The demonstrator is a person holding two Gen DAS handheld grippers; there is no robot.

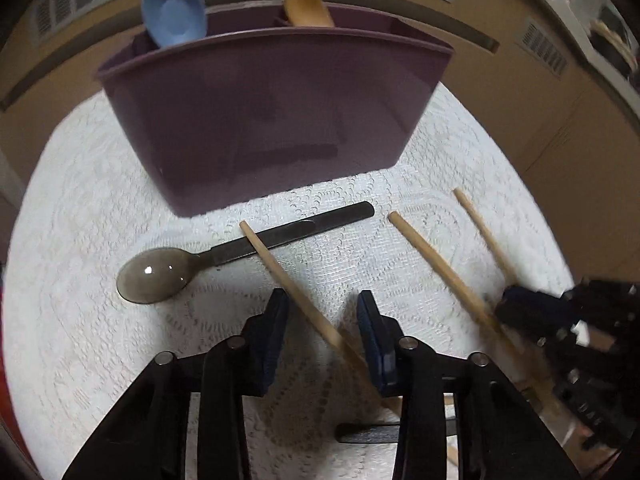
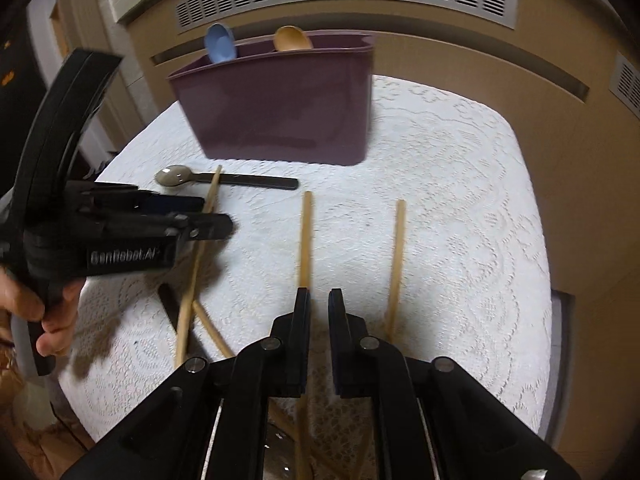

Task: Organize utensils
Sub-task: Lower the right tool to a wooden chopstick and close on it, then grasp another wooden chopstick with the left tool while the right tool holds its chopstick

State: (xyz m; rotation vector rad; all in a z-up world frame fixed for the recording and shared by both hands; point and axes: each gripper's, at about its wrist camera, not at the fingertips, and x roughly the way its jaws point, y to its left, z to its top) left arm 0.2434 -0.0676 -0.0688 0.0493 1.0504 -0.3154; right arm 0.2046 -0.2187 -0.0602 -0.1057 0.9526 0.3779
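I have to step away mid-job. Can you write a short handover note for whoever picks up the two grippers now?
Left hand-held gripper: open, straddling a chopstick that lies across the grey spoon.
Right hand-held gripper: open, empty, over the middle chopstick.
Done: blue spoon and orange spoon stand in the purple holder.
Left: grey spoon and every chopstick, including the far right one, lie on the white cloth.

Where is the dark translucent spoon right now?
The dark translucent spoon lies flat on the white lace tablecloth just in front of the purple plastic utensil holder, bowl to the left, with a wooden chopstick crossing its handle.
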